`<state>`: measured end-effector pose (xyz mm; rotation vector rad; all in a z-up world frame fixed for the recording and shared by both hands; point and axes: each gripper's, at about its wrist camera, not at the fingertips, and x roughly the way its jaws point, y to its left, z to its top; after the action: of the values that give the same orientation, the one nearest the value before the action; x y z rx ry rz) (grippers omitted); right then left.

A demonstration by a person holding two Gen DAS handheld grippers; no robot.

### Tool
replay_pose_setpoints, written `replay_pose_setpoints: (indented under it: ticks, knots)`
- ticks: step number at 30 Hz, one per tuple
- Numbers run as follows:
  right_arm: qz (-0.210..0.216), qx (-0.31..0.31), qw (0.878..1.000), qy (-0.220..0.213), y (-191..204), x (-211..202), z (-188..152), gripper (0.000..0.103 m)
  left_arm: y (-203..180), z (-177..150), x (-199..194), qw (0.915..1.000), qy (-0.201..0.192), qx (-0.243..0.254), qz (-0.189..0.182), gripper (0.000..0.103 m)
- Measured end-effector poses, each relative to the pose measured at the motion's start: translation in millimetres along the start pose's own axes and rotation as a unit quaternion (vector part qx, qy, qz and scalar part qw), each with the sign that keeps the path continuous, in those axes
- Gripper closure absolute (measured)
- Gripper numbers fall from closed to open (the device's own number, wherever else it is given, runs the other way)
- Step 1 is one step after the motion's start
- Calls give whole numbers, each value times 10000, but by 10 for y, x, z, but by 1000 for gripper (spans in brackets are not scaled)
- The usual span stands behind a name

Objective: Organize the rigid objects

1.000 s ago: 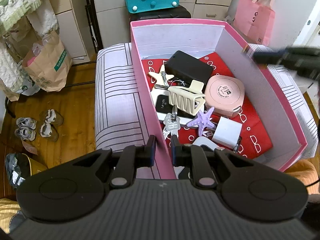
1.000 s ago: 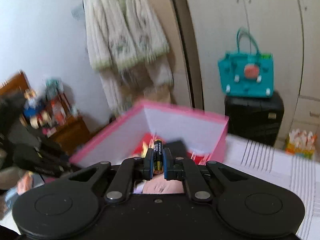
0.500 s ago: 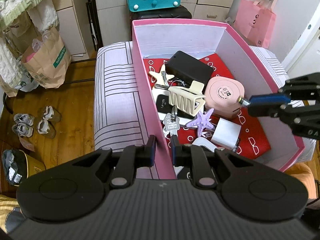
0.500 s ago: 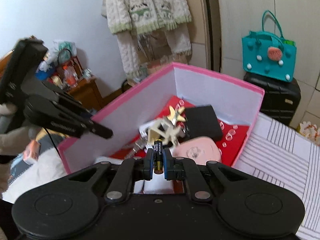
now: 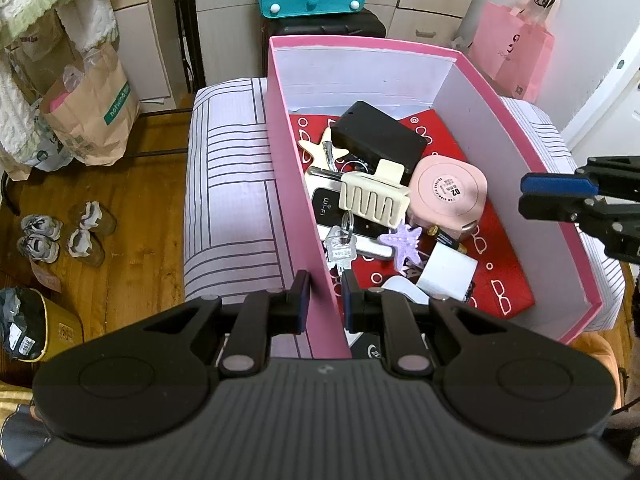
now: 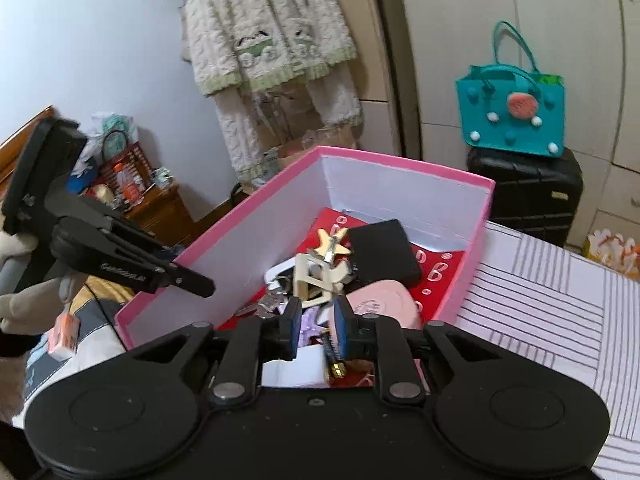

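Clamps left gripper (image 5: 323,300) on box (image 5: 516,152) wall at lower centre, has right gripper (image 6: 316,320) just opening, empty, over battery (image 5: 446,239) lying mid-frame beside star (image 5: 404,242), and risks buckling that wall by tugging.

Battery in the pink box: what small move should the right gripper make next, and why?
Probably lift the right gripper clear of the pink box. Its jaws have just been opening and nothing is between them; the battery lies loose by the purple starfish, so the drop looks done. The left gripper clamps the box wall.
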<state>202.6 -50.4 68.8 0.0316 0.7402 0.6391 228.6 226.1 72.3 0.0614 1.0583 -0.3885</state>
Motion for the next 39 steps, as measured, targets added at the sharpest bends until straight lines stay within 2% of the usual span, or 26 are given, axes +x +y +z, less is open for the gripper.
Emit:
replay_pose_setpoints:
  ticks: [5, 8, 10, 12, 14, 15, 16, 17, 18, 19, 22, 24, 27, 30, 32, 34, 36, 39]
  knots:
    - [15, -56, 10000, -22, 52, 21, 53, 77, -31, 19, 23, 9999, 74, -1, 111, 89]
    - [62, -166, 9998, 66, 132, 68, 68, 71, 9, 0, -51, 9996, 16, -264, 140, 89]
    - [-11, -243, 9993, 284, 174, 111, 74, 53, 10, -27, -113, 9990, 51, -425, 150, 88]
    - [-139, -178, 9981, 580, 168, 196, 126, 53, -45, -48, -182, 9988, 109, -407, 249, 88]
    - [-223, -55, 9982, 560, 150, 198, 193, 49, -100, -62, -269, 9991, 93, -337, 258, 83]
    - [-244, -78, 9983, 532, 156, 177, 218, 37, -131, -73, -336, 9991, 41, -319, 271, 79]
    - [-276, -69, 9983, 500, 160, 143, 247, 20, -164, -83, -403, 9991, -15, -284, 309, 74]
    - [-322, -50, 9982, 497, 161, 112, 261, 11, -204, -107, -494, 9991, -120, -214, 352, 70]
    - [-388, -23, 9979, 508, 160, 75, 277, 2, -233, -128, -566, 9989, -210, -167, 392, 61]
    - [-446, 9, 9978, 492, 154, 34, 281, 2, -263, -155, -649, 9984, -313, -130, 453, 52]
    - [-628, 313, 9964, 478, 44, -123, 311, 2, -331, -215, -828, 9968, -562, -91, 566, 40]
    - [-689, 517, 9954, 421, -57, -262, 315, 2, -399, -266, -892, 9952, -750, -28, 628, 36]
    - [-809, 970, 9918, -198, -170, -615, 201, 2, -524, -329, -938, 9923, -1076, 79, 612, 31]
    - [-605, 932, 9922, -556, -181, -889, 76, 2, -601, -408, -969, 9875, -1448, -59, 627, 29]
    - [-661, 890, 9911, -737, -167, -1029, 0, 2, -631, -456, -1003, 9835, -1693, -211, 607, 28]
    - [-774, 831, 9921, -541, -154, -1063, -35, 2, -679, -505, -1049, 9762, -1974, -300, 846, 25]
    - [-981, 779, 9918, -247, -136, -1036, -56, 2, -753, -558, -1107, 9653, -2295, -326, 1199, 20]
    - [-1859, 454, 9814, -121, -27, -1008, -82, 2, -855, -650, -1176, 9487, -2744, -433, 1510, 0]
